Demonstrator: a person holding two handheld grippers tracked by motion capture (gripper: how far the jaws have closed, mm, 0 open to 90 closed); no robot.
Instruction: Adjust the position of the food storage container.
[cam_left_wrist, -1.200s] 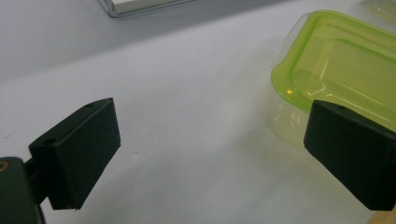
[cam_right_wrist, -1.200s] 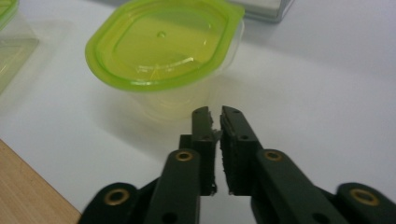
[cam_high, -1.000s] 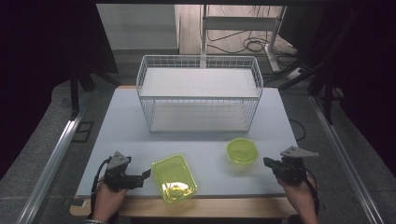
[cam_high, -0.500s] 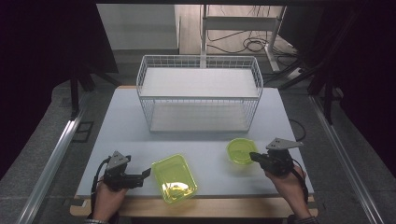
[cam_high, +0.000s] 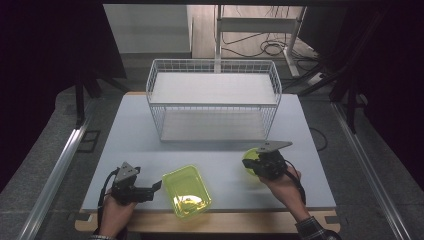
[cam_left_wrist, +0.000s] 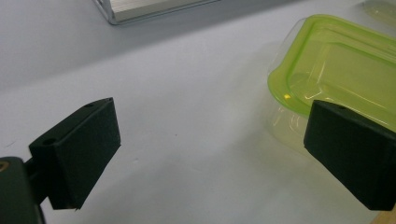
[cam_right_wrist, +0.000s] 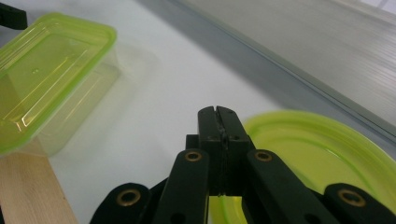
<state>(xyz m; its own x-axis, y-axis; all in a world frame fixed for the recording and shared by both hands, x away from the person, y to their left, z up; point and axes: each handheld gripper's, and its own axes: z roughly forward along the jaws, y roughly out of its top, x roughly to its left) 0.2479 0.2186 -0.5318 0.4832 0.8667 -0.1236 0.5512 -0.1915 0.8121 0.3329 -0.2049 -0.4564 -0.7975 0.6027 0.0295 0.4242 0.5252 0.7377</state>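
Note:
A rectangular yellow-green plastic container (cam_high: 186, 192) stands near the table's front edge; it also appears in the left gripper view (cam_left_wrist: 336, 70) and the right gripper view (cam_right_wrist: 42, 70). My left gripper (cam_high: 155, 187) rests just left of it, jaws wide open (cam_left_wrist: 210, 154) with bare table between them and the right jaw close to the container's rim. A round yellow-green container (cam_high: 248, 159) sits at the front right. My right gripper (cam_high: 252, 167) hovers over its near edge, pointing left, with its jaws pressed together (cam_right_wrist: 218, 114) above the round rim (cam_right_wrist: 317, 154) and nothing seen between them.
A white wire basket (cam_high: 215, 100) with a shelf stands at the back of the white table (cam_high: 130, 135). A wooden strip (cam_right_wrist: 28, 191) runs along the table's front edge. Metal rails flank the table on both sides.
My right gripper has moved left from the table's right edge and now sits over the round container. The left gripper and both containers have stayed put.

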